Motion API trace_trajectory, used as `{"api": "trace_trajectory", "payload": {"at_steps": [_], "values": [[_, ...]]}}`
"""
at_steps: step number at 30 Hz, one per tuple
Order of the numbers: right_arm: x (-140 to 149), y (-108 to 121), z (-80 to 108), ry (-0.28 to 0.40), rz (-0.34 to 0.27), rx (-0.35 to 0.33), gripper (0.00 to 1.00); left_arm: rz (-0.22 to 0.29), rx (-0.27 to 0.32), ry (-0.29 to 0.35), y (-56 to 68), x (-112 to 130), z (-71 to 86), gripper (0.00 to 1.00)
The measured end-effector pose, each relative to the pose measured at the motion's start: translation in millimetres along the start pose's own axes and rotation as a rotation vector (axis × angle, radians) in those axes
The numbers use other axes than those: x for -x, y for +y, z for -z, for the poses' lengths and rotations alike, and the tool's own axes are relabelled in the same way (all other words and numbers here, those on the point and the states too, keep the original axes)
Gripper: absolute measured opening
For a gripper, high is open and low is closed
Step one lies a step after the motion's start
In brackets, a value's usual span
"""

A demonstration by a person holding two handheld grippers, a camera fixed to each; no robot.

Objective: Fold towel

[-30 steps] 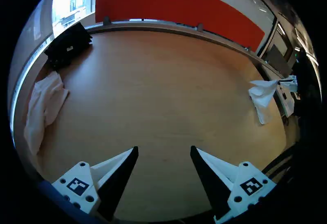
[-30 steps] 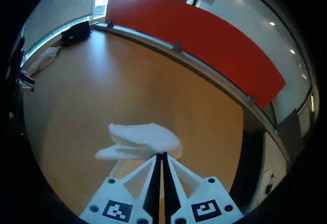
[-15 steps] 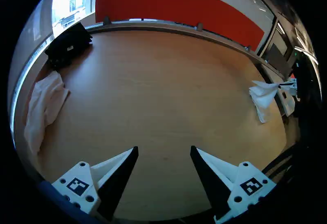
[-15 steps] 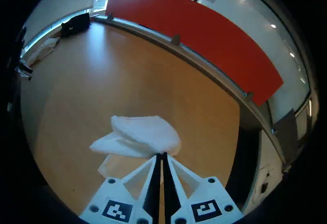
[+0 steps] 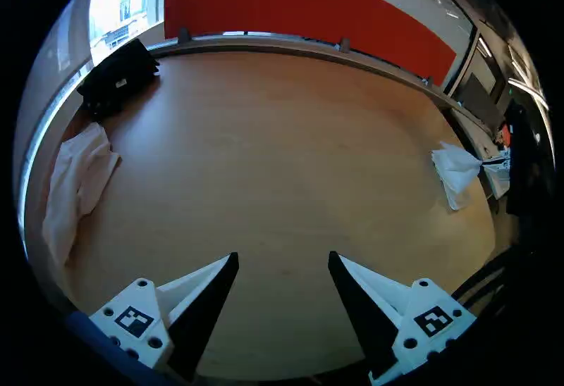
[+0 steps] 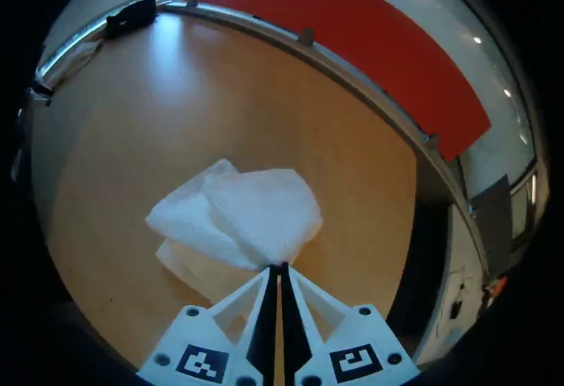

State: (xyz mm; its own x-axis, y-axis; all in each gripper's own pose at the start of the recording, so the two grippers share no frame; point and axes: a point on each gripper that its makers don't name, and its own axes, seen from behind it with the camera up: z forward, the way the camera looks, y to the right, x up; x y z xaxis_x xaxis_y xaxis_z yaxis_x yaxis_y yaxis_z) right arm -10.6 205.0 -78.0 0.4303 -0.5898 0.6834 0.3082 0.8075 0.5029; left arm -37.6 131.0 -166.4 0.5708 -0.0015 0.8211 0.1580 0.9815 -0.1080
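Observation:
A white towel [image 6: 236, 224] hangs bunched from my right gripper [image 6: 280, 270], whose fingers are shut on a corner of it; its lower folds rest on the wooden table [image 6: 176, 125]. In the left gripper view the same towel [image 5: 455, 171] shows small at the table's far right edge, held by the right gripper [image 5: 493, 167]. My left gripper [image 5: 282, 263] stands open above the table's near side, with nothing between its fingers.
A second white cloth [image 5: 74, 178] lies crumpled at the table's left edge, with a black bag [image 5: 116, 76] beyond it. A red partition [image 5: 303, 9] runs along the table's far side. The table's right edge drops off beside the held towel.
The right gripper has tipped downward with the towel, which now spreads wider and hangs lower onto the table. The left gripper has not moved.

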Motion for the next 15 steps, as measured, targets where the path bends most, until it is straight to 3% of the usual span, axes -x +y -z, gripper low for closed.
{"api": "trace_trajectory", "payload": {"at_steps": [15], "values": [[62.8, -19.4, -19.3, -0.097, -0.04, -0.011, 0.03, -0.009, -0.003, -0.011, 2.4, 4.6, -1.5, 0.94]]}}
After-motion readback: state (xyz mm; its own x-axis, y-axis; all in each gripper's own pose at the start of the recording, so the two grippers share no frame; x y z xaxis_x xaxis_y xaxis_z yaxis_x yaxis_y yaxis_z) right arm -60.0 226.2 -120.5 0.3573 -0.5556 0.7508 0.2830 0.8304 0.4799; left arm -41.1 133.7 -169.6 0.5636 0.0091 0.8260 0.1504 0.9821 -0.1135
